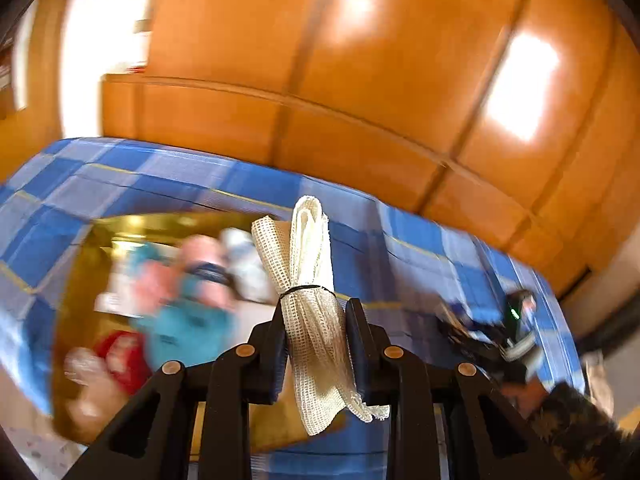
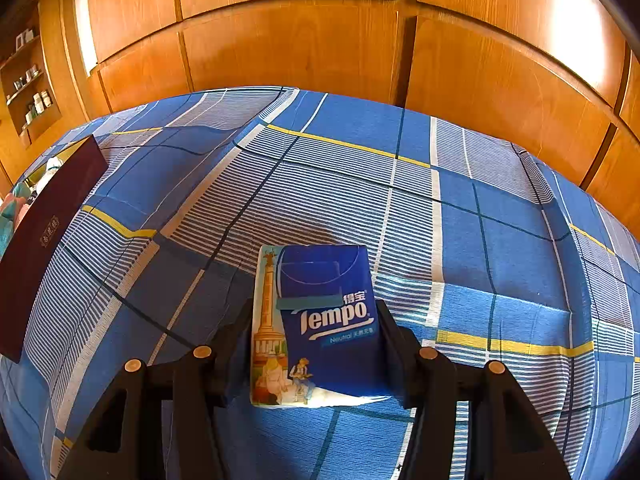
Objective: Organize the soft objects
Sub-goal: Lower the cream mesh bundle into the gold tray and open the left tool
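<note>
My left gripper (image 1: 316, 320) is shut on a rolled cream mesh cloth (image 1: 312, 280) tied with a black band, held above the blue plaid bedspread (image 1: 420, 248). To its left lies a gold-lined box (image 1: 80, 280) with several soft items, blurred: teal, pink and red ones. My right gripper (image 2: 316, 320) is shut on a blue Tempo tissue pack (image 2: 320, 320) that sits on or just above the bedspread (image 2: 400, 200). The box shows in the right wrist view as a dark maroon wall (image 2: 44, 236) at far left. The right gripper also appears in the left wrist view (image 1: 500, 328).
An orange wooden wardrobe (image 2: 320, 40) stands behind the bed. Shelves with small bottles (image 2: 32, 92) are at far left. A person's patterned sleeve (image 1: 576, 428) is at lower right in the left wrist view.
</note>
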The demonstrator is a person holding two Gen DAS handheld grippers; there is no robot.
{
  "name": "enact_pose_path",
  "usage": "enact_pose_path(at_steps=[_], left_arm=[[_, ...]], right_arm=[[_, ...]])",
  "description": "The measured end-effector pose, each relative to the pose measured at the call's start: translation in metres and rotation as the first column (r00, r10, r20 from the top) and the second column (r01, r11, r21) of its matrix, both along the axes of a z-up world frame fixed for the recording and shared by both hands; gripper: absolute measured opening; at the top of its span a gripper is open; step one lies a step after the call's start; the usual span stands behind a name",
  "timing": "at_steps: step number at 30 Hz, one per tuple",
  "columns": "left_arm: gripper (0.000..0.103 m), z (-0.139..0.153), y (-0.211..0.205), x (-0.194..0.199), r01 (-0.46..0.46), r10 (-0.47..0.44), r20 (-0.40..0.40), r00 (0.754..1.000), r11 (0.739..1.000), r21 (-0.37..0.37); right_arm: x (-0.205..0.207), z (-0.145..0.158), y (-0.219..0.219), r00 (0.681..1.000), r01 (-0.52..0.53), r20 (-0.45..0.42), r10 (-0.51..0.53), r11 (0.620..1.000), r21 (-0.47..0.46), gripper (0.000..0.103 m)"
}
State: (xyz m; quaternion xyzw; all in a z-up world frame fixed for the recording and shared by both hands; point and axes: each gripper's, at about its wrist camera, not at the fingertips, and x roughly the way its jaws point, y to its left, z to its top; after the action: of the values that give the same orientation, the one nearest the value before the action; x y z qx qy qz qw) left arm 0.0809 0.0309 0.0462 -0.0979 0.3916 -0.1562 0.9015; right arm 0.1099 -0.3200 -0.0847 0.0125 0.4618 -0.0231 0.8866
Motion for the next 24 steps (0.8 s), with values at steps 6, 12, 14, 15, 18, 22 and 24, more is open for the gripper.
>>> enact_pose_path(at_steps=[6, 12, 14, 15, 18, 22, 24], left_arm=[[0.027, -0.02, 0.096, 0.024, -0.183, 0.182, -0.093, 0.979, 0.983, -0.002], [0.027, -0.059, 0.122, 0.052, -0.209, 0.208, -0.204, 0.957, 0.978, 0.017], [0.027, -0.071, 0.12, 0.063, -0.192, 0.195, -0.238, 0.951, 0.981, 0.035], [0.027, -0.077, 0.116, 0.067, -0.182, 0.189, -0.258, 0.948, 0.982, 0.05], [0.03, -0.095, 0.109, 0.077, -0.153, 0.169, -0.292, 0.941, 0.985, 0.079], [0.046, -0.105, 0.109, 0.081, -0.173, 0.196, -0.317, 0.928, 0.98, 0.099], [0.057, -0.1, 0.11, 0.077, -0.191, 0.219, -0.295, 0.93, 0.974, 0.121]], right_arm=[[0.0, 0.0, 0.0, 1.0, -0.002, -0.004, 0.002, 1.0, -0.009, 0.055], [0.0, 0.0, 0.001, 1.0, -0.004, -0.006, 0.004, 1.0, -0.015, 0.055], [0.0, 0.0, 0.001, 1.0, -0.004, -0.006, 0.004, 1.0, -0.016, 0.055], [0.0, 0.0, 0.001, 1.0, -0.004, -0.006, 0.004, 1.0, -0.016, 0.055], [0.0, 0.0, 0.001, 1.0, -0.004, -0.006, 0.004, 1.0, -0.015, 0.055], [0.0, 0.0, 0.001, 1.0, -0.004, -0.006, 0.004, 1.0, -0.016, 0.055], [0.0, 0.0, 0.001, 1.0, -0.004, -0.006, 0.004, 1.0, -0.017, 0.055]])
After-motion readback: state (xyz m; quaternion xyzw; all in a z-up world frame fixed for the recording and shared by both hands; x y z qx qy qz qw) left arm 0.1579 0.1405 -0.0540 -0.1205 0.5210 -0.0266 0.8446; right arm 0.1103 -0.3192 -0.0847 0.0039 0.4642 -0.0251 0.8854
